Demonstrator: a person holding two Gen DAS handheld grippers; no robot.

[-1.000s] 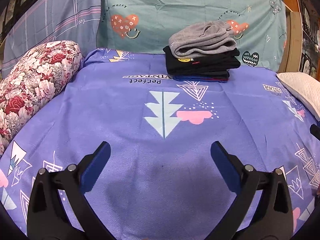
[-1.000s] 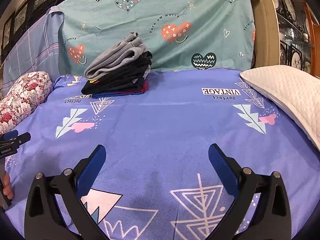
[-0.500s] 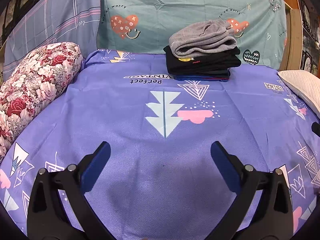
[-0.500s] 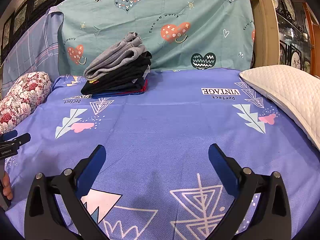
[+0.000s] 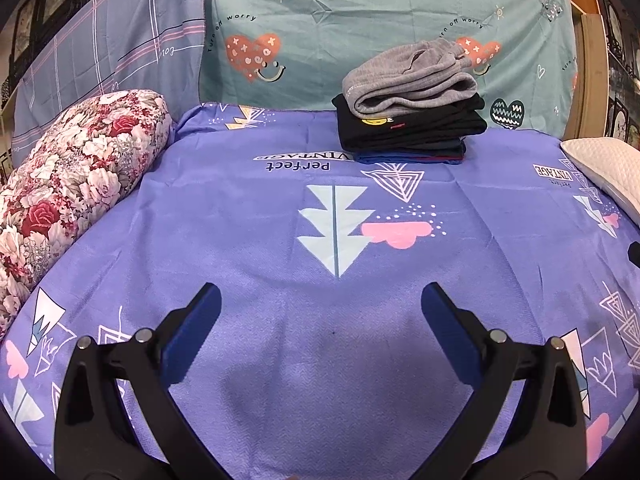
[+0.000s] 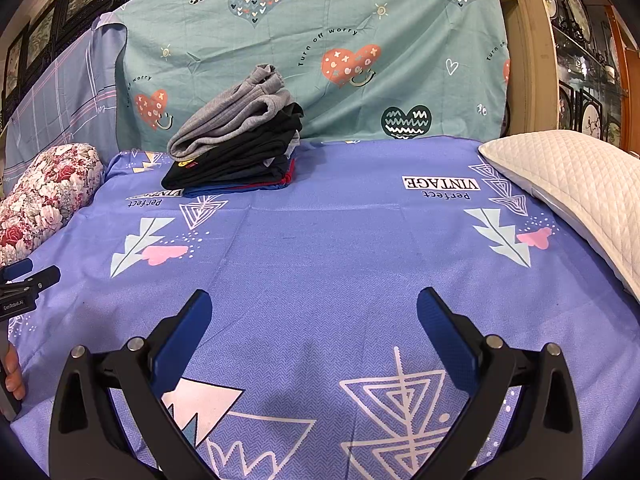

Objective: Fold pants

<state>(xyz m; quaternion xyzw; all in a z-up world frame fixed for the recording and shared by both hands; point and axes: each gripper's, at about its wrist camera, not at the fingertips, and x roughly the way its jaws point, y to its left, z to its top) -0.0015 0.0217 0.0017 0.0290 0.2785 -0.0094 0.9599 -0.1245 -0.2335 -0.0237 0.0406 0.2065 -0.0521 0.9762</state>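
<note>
Both grippers, left (image 5: pixel 320 300) and right (image 6: pixel 314 306), hung spread wide and empty over the sheet (image 6: pixel 320 248); the pile (image 6: pixel 236 140) looked folded, so apparently between pairs, needing fresh pants.

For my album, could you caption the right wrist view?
Open right hand-held gripper hovers over purple patterned bedsheet, facing folded pants stack.
</note>
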